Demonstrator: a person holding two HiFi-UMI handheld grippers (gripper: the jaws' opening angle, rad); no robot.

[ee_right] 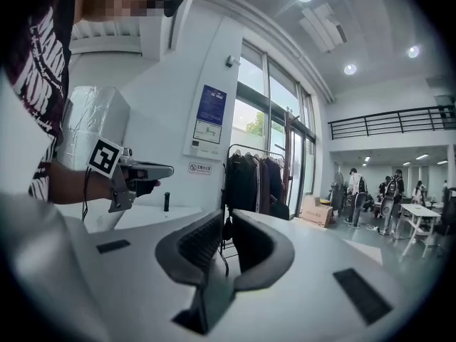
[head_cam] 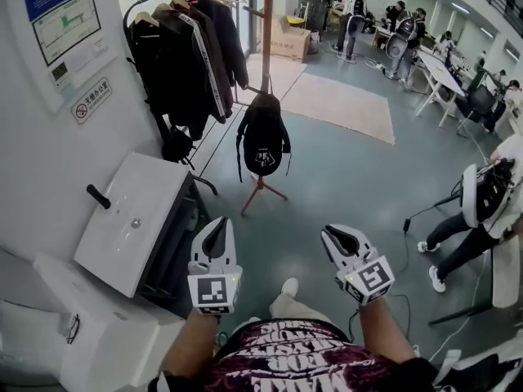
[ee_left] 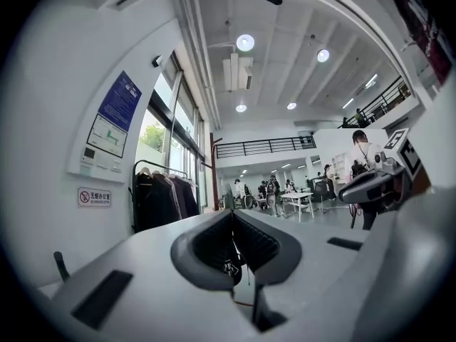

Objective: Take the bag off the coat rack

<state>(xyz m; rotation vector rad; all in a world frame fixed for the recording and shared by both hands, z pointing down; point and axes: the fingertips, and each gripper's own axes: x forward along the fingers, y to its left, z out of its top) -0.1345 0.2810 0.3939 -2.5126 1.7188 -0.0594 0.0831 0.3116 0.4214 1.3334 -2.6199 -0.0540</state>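
Observation:
A black backpack [head_cam: 263,137] hangs by its top loop from a wooden coat rack pole [head_cam: 266,31] standing on a tripod foot in the middle of the head view. Both grippers are low in that view, well short of the bag. My left gripper [head_cam: 217,229] points at it with the jaw tips touching and nothing held. My right gripper [head_cam: 337,237] has a narrow gap between its pads, with nothing in it. In the left gripper view the bag [ee_left: 229,266] shows past the left gripper [ee_left: 231,216]. The right gripper [ee_right: 226,216] faces the hanging coats.
A metal garment rail with dark coats [head_cam: 188,47] stands left of the pole. A white cabinet [head_cam: 135,219] sits close on my left against the wall. A pale rug [head_cam: 343,104] and a cardboard box [head_cam: 286,39] lie beyond. A seated person [head_cam: 482,211] is at the right, with several more people at tables behind.

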